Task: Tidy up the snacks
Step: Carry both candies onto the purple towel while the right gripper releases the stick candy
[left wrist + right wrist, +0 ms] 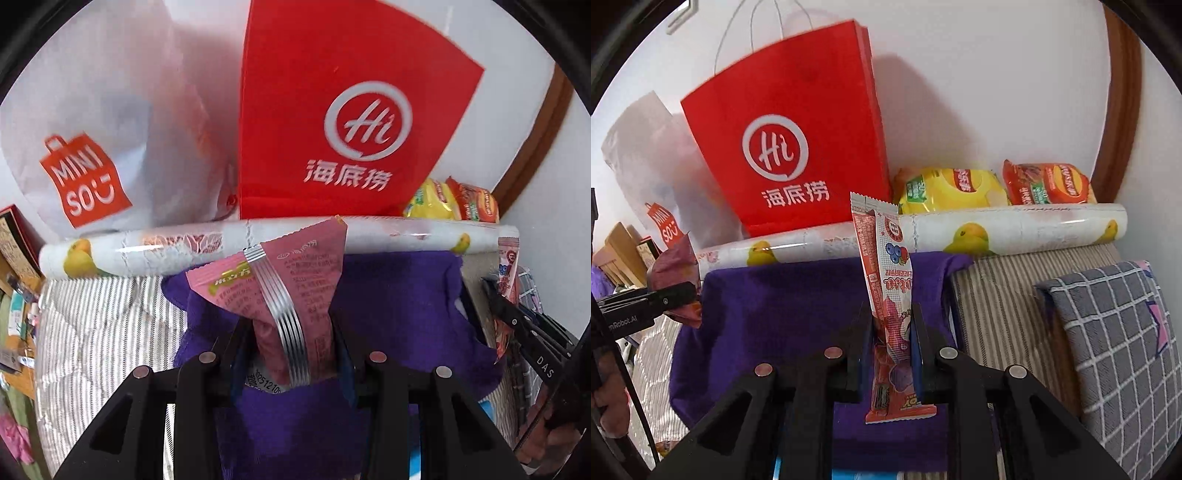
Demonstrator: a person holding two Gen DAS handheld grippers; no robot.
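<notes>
Left claw (291, 343) grips pink packet (280, 291), right claw (892, 332) grips red stick (886, 266); keep both clamped until above the red bag (798, 147).

The bag (790, 147) against the wall is bright red with a white round logo and white characters; the one beside it (110, 122) is white with an orange-red label. The roll (1015, 229) is white, printed with yellow ducks. The cloth (399, 295) is deep purple. One packet (284, 291) is pink with a silver ribbed stripe; the stick (890, 280) is red and white with berries. Two chip packs (960, 188) sit yellow and orange-red. The cushion (1115, 354) is grey with white checks.
</notes>
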